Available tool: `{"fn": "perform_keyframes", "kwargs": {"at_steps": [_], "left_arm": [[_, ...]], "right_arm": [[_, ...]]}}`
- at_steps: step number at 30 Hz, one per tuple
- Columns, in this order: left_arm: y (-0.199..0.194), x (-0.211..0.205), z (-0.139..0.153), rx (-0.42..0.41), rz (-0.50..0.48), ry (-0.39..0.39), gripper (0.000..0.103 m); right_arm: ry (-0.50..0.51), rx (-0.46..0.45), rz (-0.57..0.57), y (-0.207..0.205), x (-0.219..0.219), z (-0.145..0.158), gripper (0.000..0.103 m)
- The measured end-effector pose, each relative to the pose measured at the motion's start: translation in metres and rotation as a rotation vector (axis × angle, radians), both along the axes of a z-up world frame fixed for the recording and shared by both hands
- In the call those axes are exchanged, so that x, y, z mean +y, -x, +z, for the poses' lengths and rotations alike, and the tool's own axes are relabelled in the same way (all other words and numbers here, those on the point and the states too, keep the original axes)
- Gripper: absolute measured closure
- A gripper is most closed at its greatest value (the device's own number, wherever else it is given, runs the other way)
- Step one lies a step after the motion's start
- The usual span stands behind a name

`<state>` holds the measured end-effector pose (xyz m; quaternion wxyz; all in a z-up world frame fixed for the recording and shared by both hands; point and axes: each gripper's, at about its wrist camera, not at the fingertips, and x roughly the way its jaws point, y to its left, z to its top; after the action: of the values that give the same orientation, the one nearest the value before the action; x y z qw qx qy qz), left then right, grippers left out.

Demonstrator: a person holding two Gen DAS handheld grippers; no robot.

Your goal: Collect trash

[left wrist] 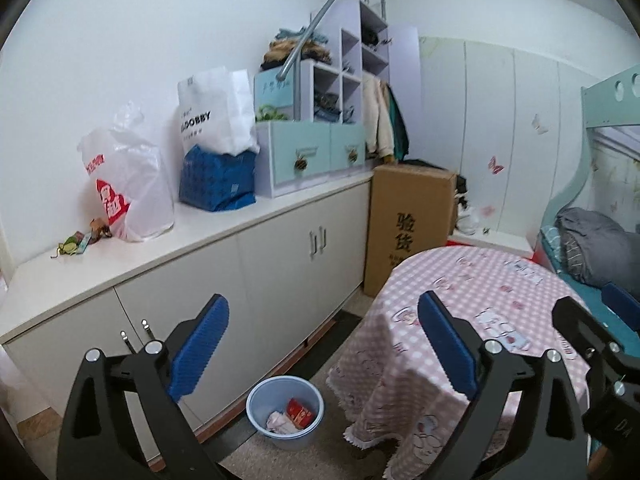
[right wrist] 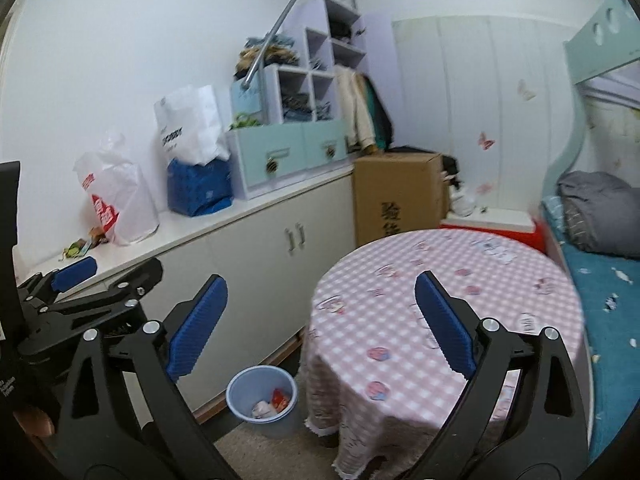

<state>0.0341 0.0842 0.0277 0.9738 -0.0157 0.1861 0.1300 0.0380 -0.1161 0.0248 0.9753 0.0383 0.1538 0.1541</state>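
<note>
From the left wrist view, the left gripper [left wrist: 322, 344] stands spread wide with nothing between its blue pads, raised above the floor and pointing over the room. Below it the blue bin [left wrist: 285, 411] sits on the floor between the cabinet and the round table [left wrist: 472, 304], already holding a red packet [left wrist: 300, 413] and crumpled white paper [left wrist: 279, 421]. Small scraps of trash [left wrist: 82, 240] lie at the near end of the white counter [left wrist: 192, 240], just beside a white-and-red plastic bag [left wrist: 124, 184]. The likeliest slip here is a wide gripper catching the thin bag along with a scrap, dragging it off the edge. The right gripper's pad [left wrist: 620, 304] shows at the right edge, close by, so the two could knock together in reaching.

From the right wrist view, the right gripper [right wrist: 320, 322] is likewise wide apart and empty, aimed over the checked table, which looks bare of trash. The left gripper [right wrist: 76, 272] shows at the left edge, between this camera and the counter scraps [right wrist: 82, 246]. Reaching across for them would risk collision. The scraps look light and flat, so the pads may skid over them or drop one short of the bin [right wrist: 262, 396].
</note>
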Motion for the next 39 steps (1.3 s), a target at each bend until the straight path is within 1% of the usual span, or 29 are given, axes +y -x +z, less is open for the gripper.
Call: {"fn": "perform_keyframes", "kwargs": {"at_steps": [7,11,19,27,39], "left_arm": [[0.031,-0.016,0.021,-0.061,-0.041,0.0,0.007],[0.046,-0.02,0.03,-0.097,-0.069,0.018,0.007],[0.065,-0.034,0.042,-0.13,-0.119,-0.012,0.007],[0.078,-0.039,0.05,-0.168,-0.149,-0.017,0.007],[0.085,-0.041,0.053,-0.182,-0.166,-0.003,0.007]], "right_arm": [[0.001,-0.057,-0.053,0.033,-0.024,0.021,0.008],[0.006,-0.078,-0.063,0.047,-0.03,0.028,0.008],[0.023,-0.134,-0.112,0.079,-0.041,0.042,0.007],[0.024,-0.163,-0.14,0.097,-0.051,0.05,0.007],[0.028,-0.169,-0.154,0.105,-0.057,0.052,0.007]]}}
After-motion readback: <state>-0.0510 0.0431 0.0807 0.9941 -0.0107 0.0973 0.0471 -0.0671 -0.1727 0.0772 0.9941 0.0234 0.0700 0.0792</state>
